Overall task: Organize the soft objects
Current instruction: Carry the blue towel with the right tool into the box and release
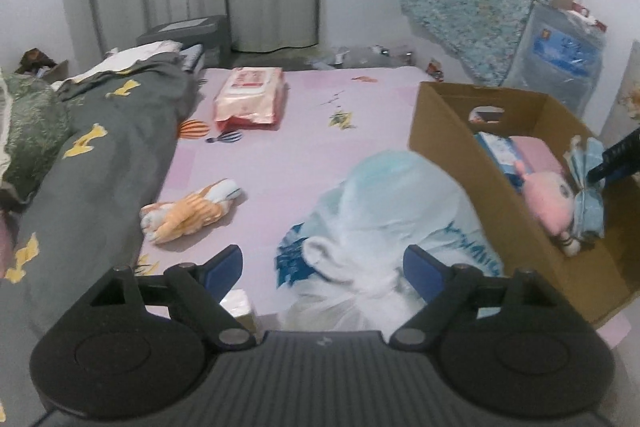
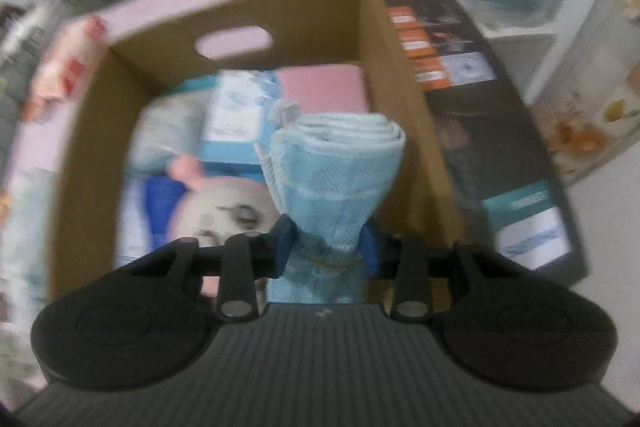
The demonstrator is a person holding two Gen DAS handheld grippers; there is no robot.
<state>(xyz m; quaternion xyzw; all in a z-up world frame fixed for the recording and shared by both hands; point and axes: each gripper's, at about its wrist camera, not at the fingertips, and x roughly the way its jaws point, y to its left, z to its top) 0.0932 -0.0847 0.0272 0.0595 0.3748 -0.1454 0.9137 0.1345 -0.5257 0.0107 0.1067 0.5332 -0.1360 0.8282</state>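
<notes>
Left wrist view. The left gripper (image 1: 322, 267) stands released, jaws wide, a white plastic bag (image 1: 384, 223) lying between them on the pink bed sheet (image 1: 280, 163), pads not pressing it. An orange striped soft toy (image 1: 192, 211) lies near the sheet's left edge beside the grey quilt (image 1: 92, 163); a pink wipes pack (image 1: 250, 99) sits toward the far edge. The cardboard box (image 1: 444, 131) at the right edge holds a pink doll (image 1: 548, 201).

Right wrist view, blurred. The right gripper (image 2: 326, 243) grasps a rolled light-blue cloth (image 2: 340, 175) upright over the box's (image 2: 404, 99) right side, pads against its narrowed waist. Only here the doll's face (image 2: 232, 211) and the dark carton (image 2: 480, 107) beside the box show.
</notes>
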